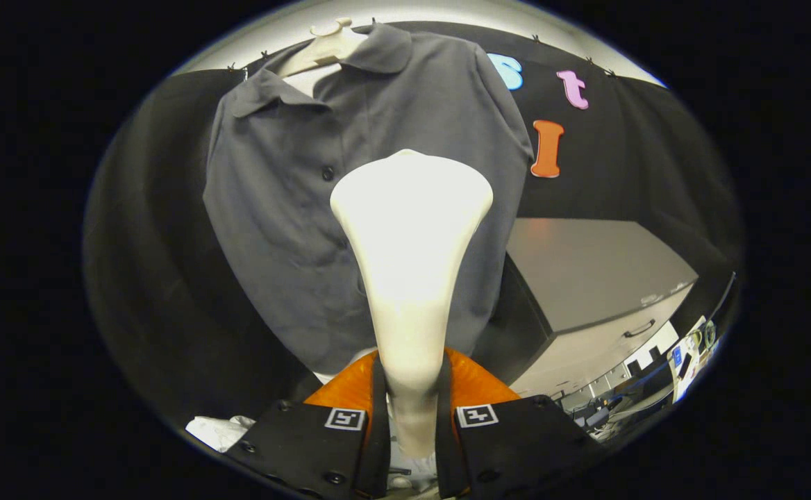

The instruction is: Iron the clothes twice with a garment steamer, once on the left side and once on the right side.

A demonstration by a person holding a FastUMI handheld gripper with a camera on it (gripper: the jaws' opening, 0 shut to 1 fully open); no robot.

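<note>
Landmark: the grey shirt (pixel 294 208), hung on a pale hanger (pixel 325 45) against the booth wall; every place below is given relative to it
Steamer position: the garment steamer (pixel 409 278) stands up from between my fingers, its wide head in front of the shirt's button placket, about mid-chest; I cannot tell whether the head touches the cloth or stands just off it
Risk 1, uneven coverage: the head sits over the placket, not over either side panel; a stroke started here would, in my judgement, run down the middle and leave the left or right panel unpressed
Risk 2, snagging: a button (pixel 328 173) lies just beside the head; dragging across it could catch the head and pull the shirt askew on the hanger
Risk 3, swing: the shirt hangs free; pressing hard would likely push it back and lose contact
Risk 4, slip: my hold is low on the narrow neck, far from the head; side load at the head could twist the steamer in my grip
Jaws: nearly closed, the gripper (pixel 410 417) clamped on the steamer neck, both fingers pressing its sides
Beside the shirt: a grey cabinet (pixel 600 278), to the side of its hem
</note>
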